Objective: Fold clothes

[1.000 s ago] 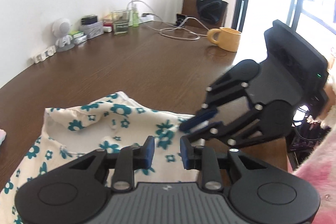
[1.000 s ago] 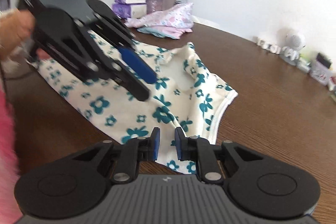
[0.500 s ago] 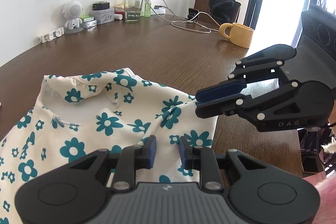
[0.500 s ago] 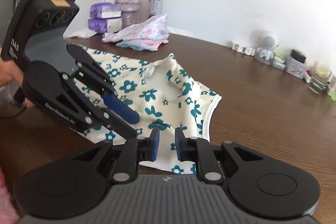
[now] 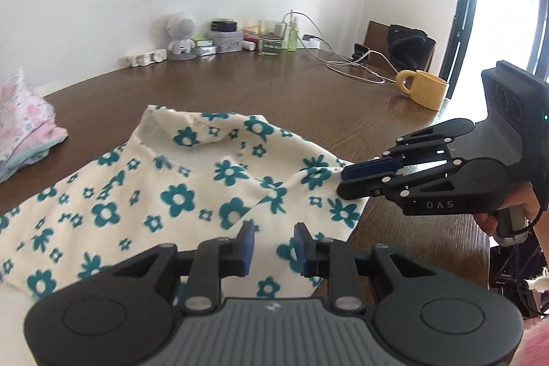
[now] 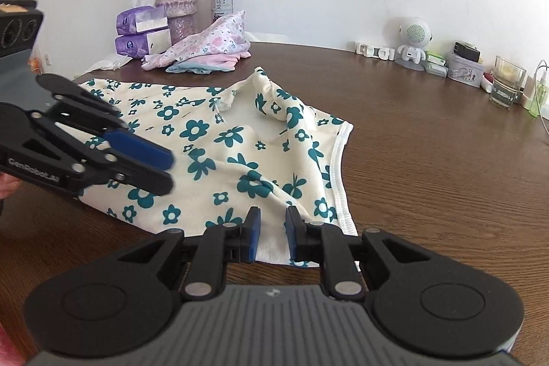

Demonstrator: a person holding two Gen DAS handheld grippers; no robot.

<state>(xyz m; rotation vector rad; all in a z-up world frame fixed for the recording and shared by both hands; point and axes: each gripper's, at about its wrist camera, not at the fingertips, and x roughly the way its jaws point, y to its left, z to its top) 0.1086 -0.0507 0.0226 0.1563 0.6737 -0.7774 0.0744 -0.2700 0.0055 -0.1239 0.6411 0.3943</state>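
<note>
A cream garment with teal flowers (image 5: 178, 194) (image 6: 240, 160) lies spread on the brown wooden table (image 5: 274, 91), neckline toward the wall. My left gripper (image 5: 274, 246) (image 6: 170, 174) sits over its near hem, jaws nearly together with cloth between them. My right gripper (image 6: 271, 235) (image 5: 341, 180) pinches the garment's right corner, and creases run up to its fingertips. A hand (image 5: 514, 211) holds the right gripper's handle.
A pile of pink and floral clothes (image 6: 209, 54) (image 5: 20, 126) lies at the back left near a vase (image 6: 175, 6) and tissue packs. A yellow mug (image 5: 425, 90), cables, a glass (image 6: 507, 81) and small items line the far side. The table's edge (image 5: 480, 263) is close on the right.
The garment has gone from bunched to spread flatter. Both grippers pulled back toward the near edge, and more of the cloth shows in front of them.
</note>
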